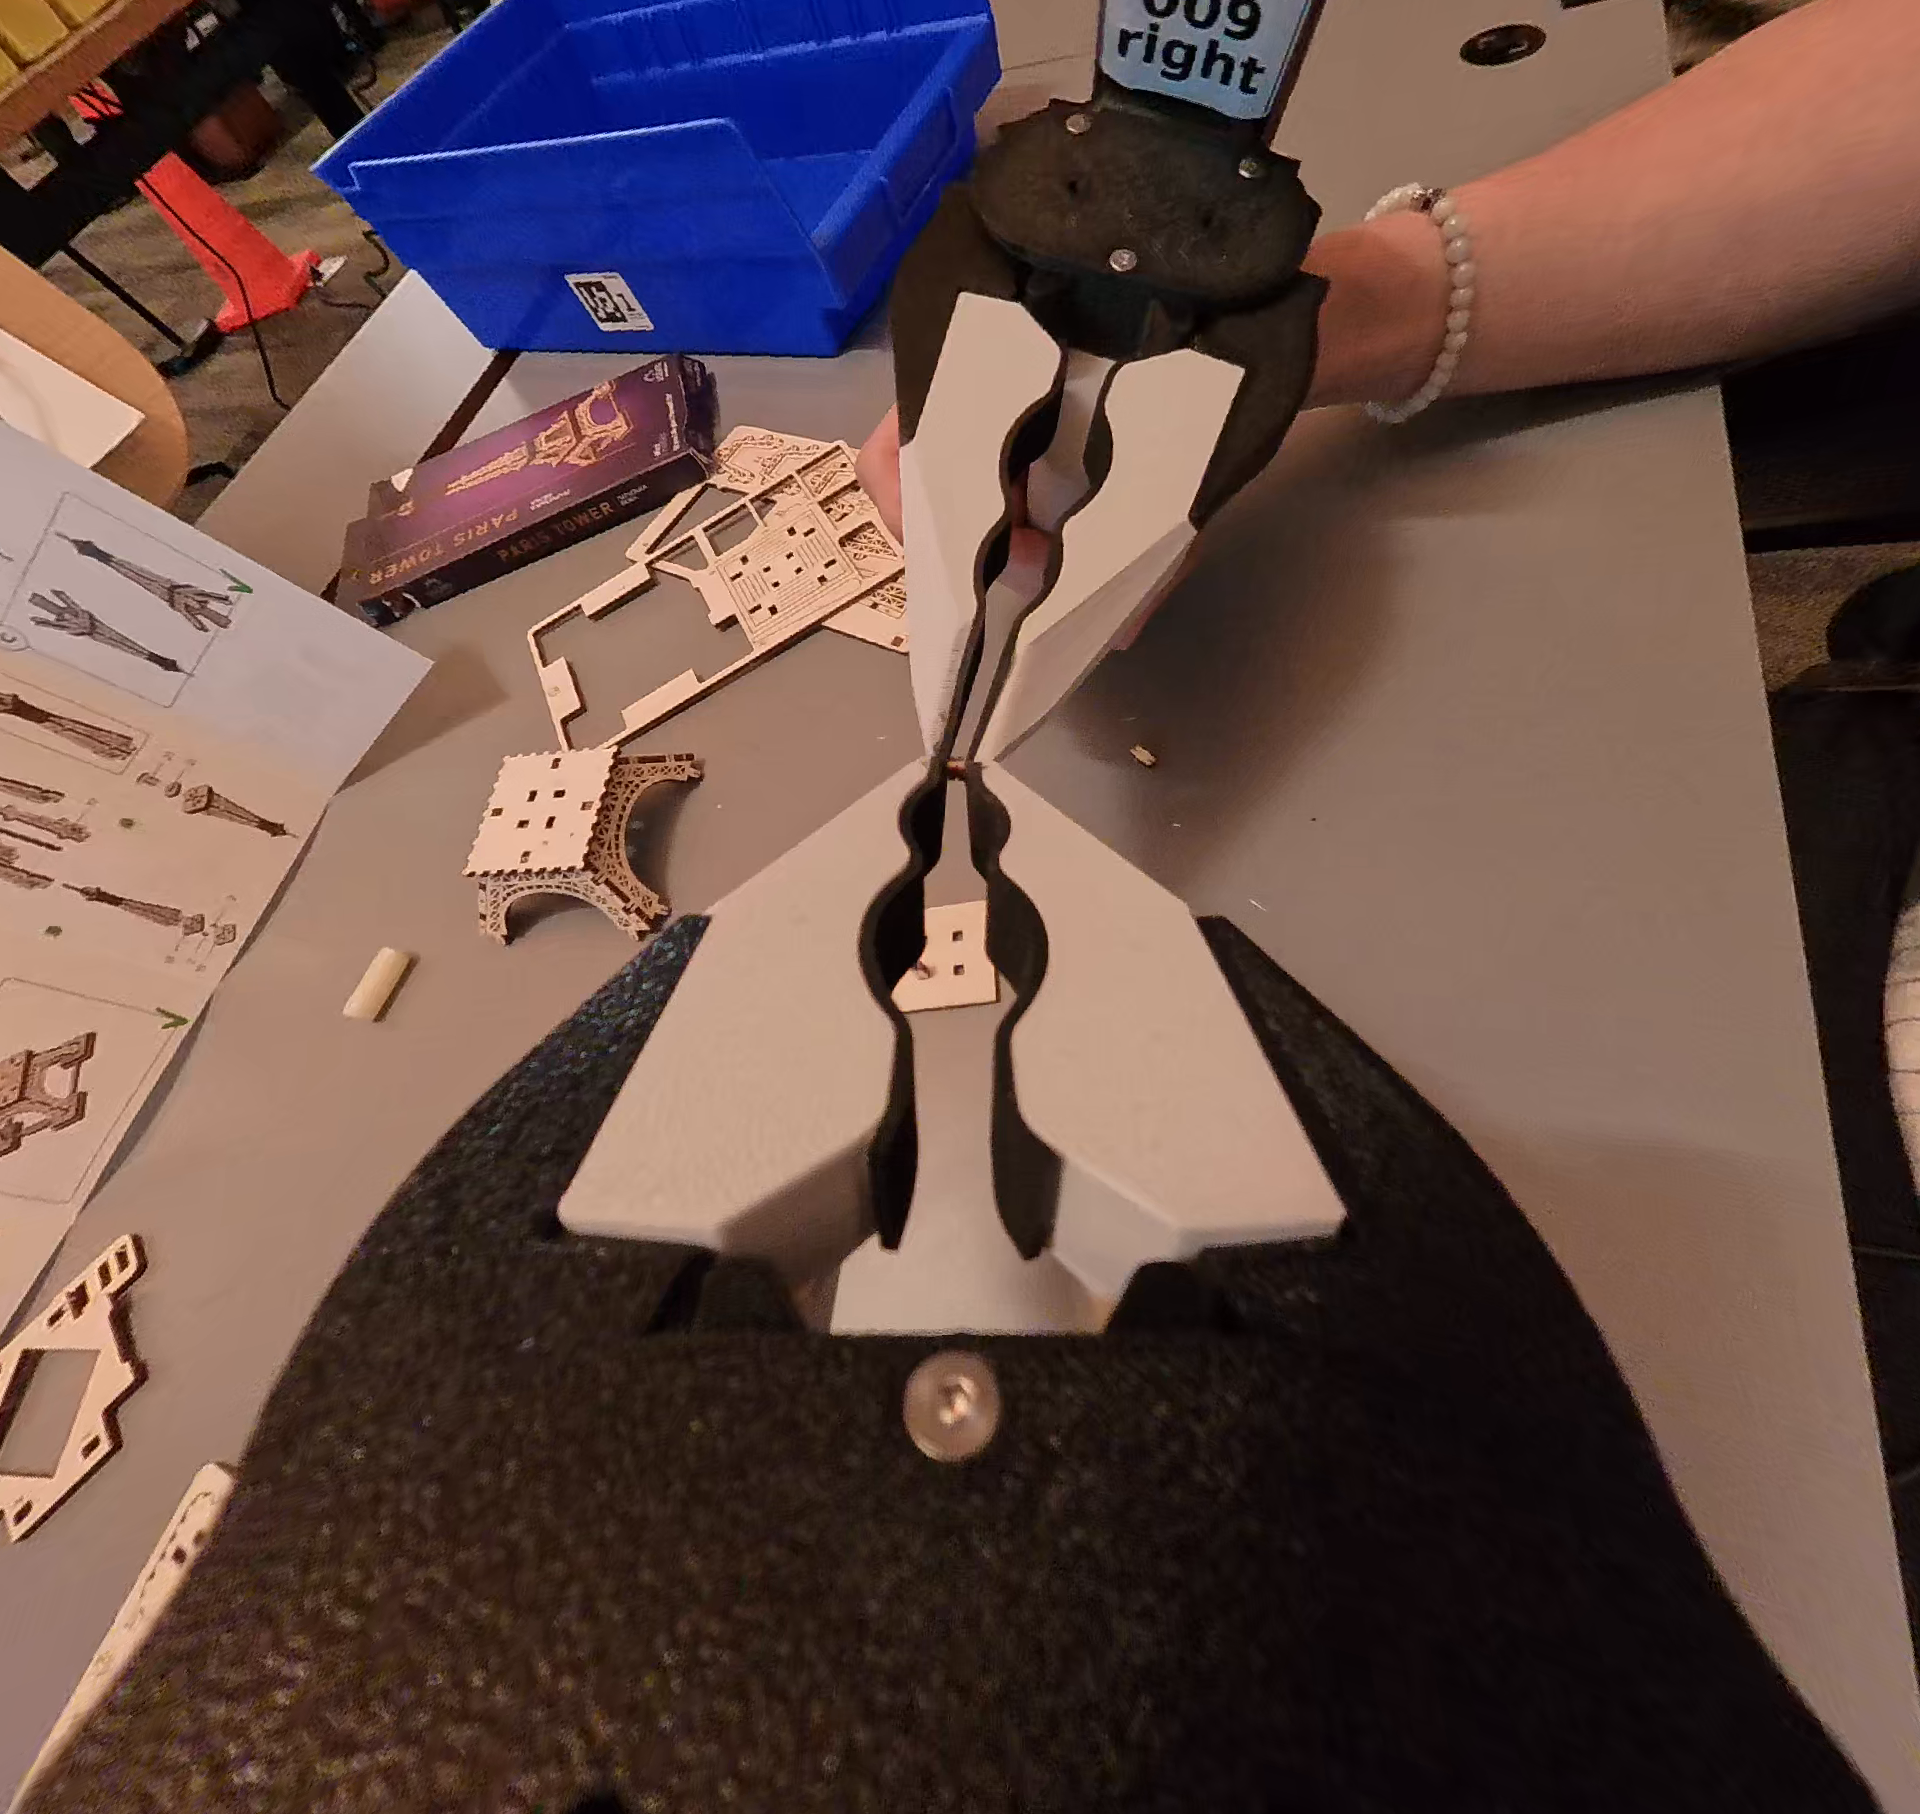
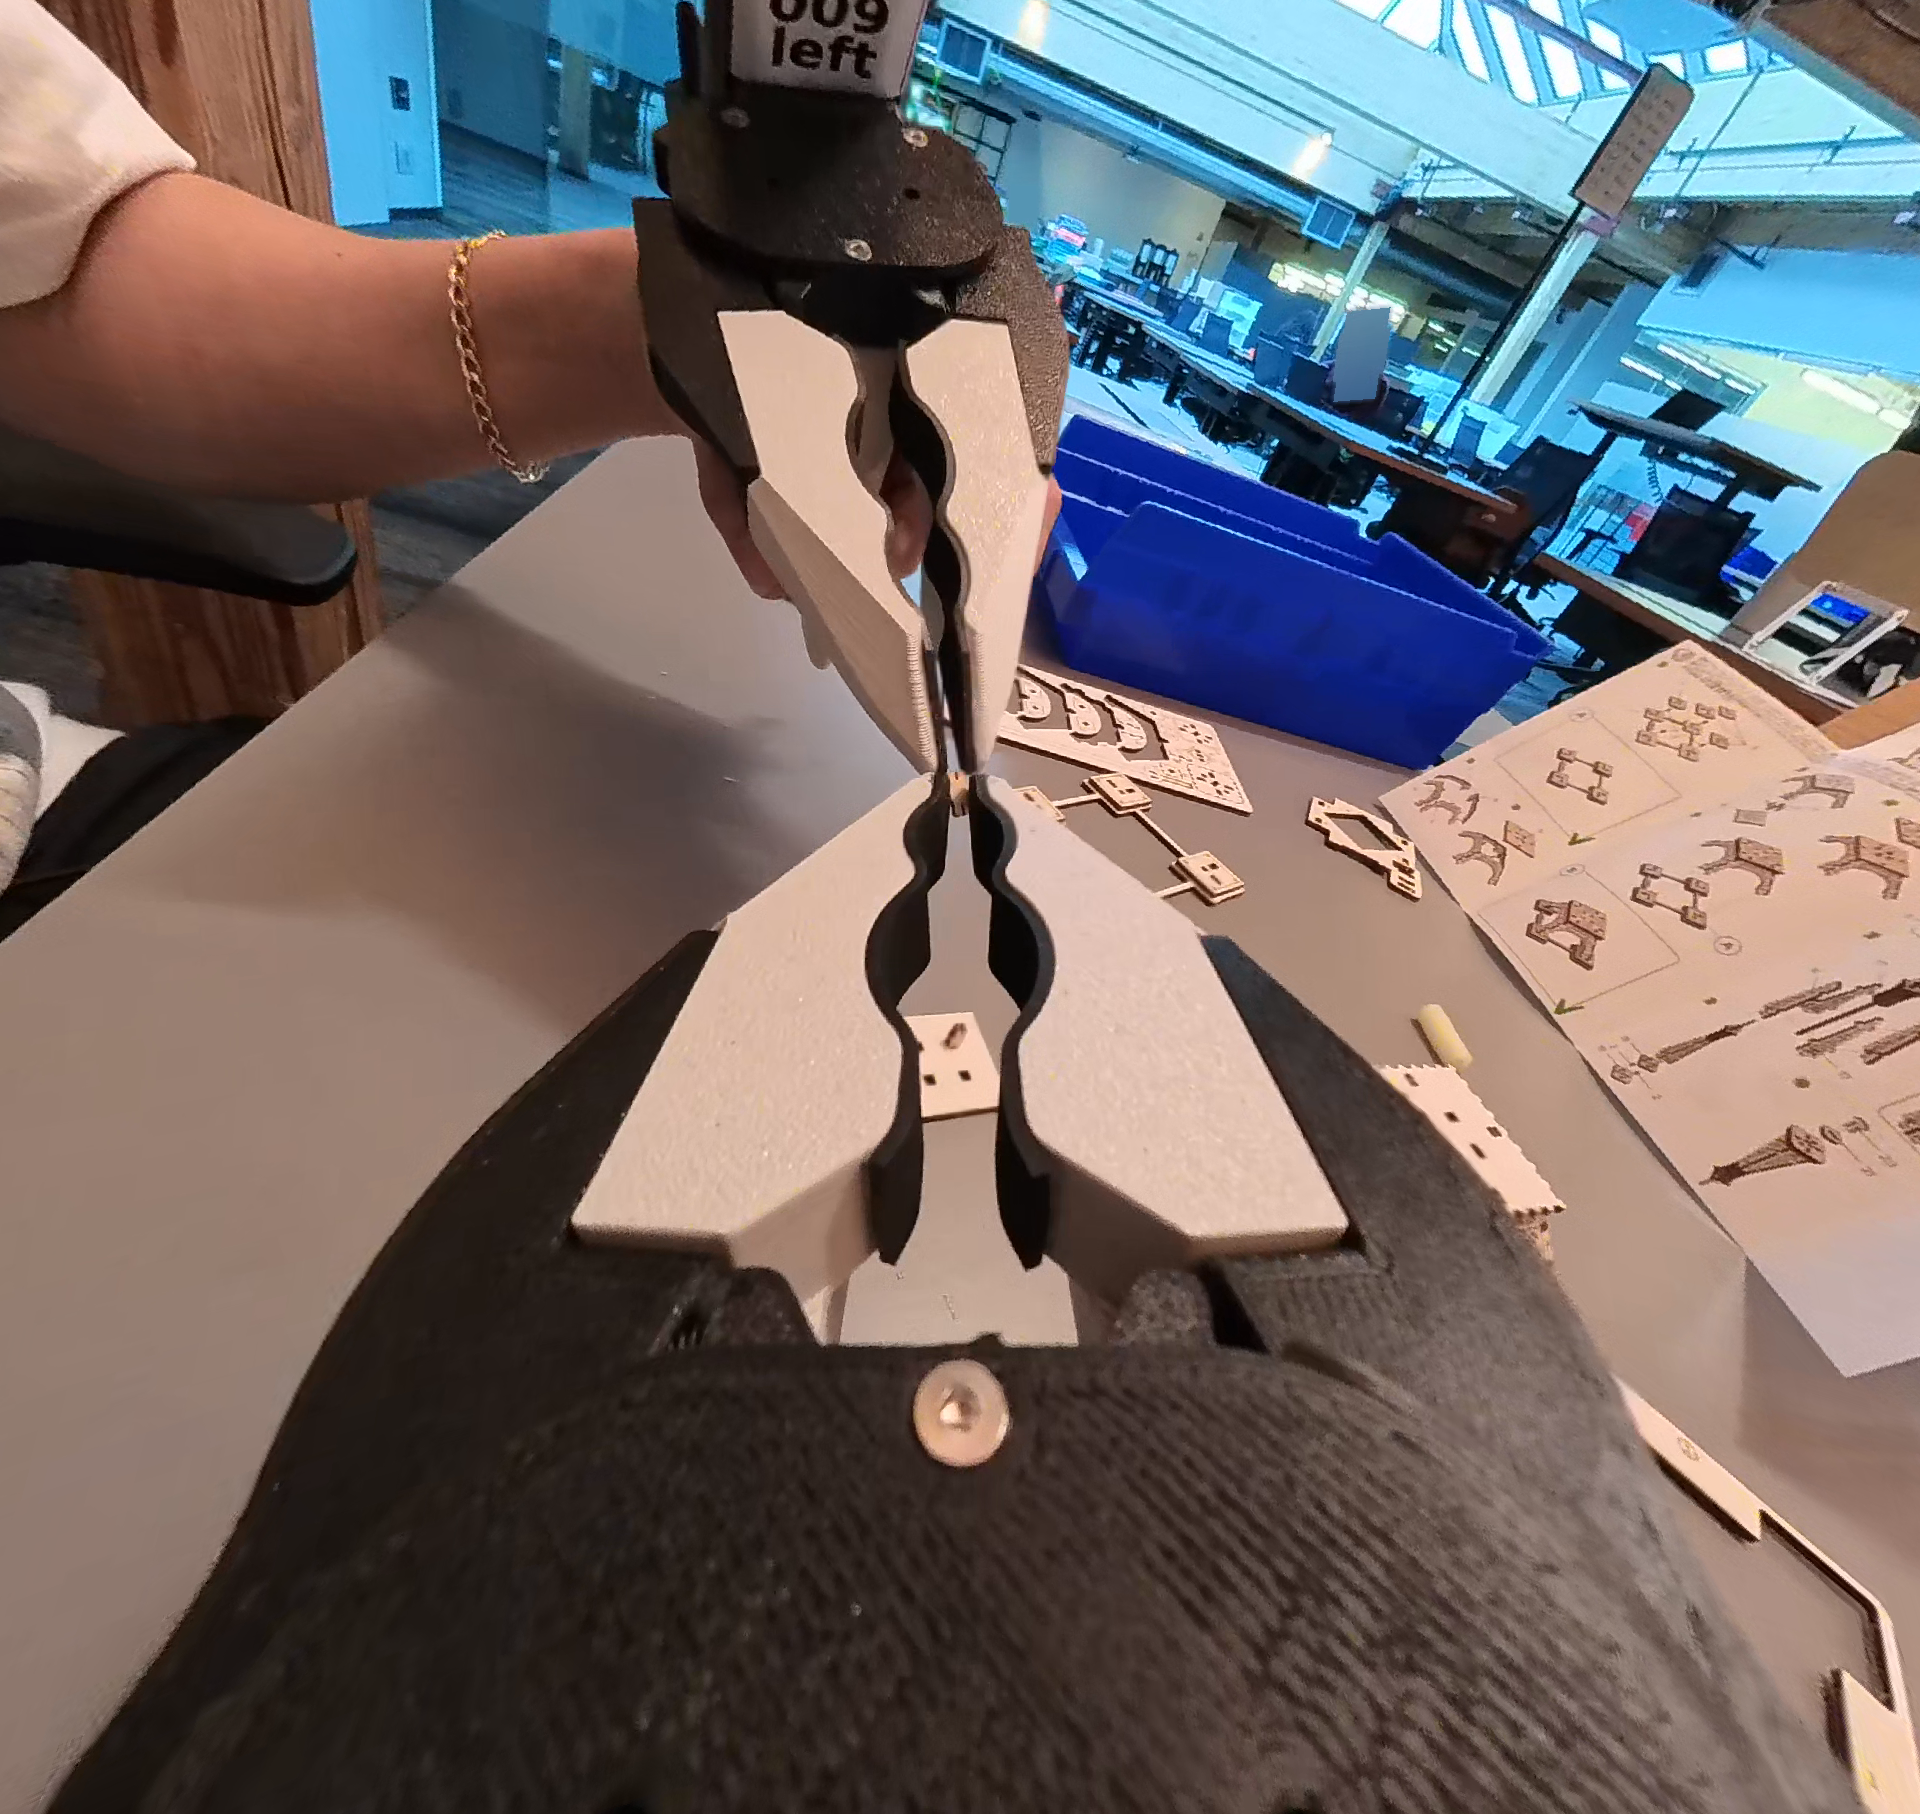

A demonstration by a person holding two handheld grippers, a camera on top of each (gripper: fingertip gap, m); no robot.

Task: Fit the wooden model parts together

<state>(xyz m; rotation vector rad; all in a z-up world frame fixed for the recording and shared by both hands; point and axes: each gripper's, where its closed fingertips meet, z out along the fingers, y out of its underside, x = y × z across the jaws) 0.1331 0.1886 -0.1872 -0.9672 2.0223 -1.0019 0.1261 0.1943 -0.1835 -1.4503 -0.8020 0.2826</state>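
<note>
My left gripper (image 1: pixel 954 777) and my right gripper (image 1: pixel 964 748) meet tip to tip above the grey table (image 1: pixel 1403 881). A tiny wooden piece (image 1: pixel 956 767) sits pinched where the tips meet; both pairs of jaws are closed down to a narrow gap on it. In the right wrist view the piece (image 2: pixel 958 792) shows between my right gripper's tips (image 2: pixel 956 790), with the left gripper (image 2: pixel 948 758) coming down from above. A small square wooden plate with holes (image 1: pixel 948 966) lies flat on the table below the tips (image 2: pixel 951 1063).
An assembled tower base (image 1: pixel 582 855) stands to the left, by a cream stick (image 1: pixel 379 982). Punched wooden sheets (image 1: pixel 727 580), a purple box (image 1: pixel 540 507) and a blue bin (image 1: pixel 675 143) lie behind. An instruction sheet (image 1: pixel 135 777) covers the left side. More wooden parts (image 2: pixel 1132 741) lie beyond. The grippers are tip to tip, or close to it. The assembled tower base (image 1: pixel 582 855) is about 15 centimeters from both grippers' fingertips.
</note>
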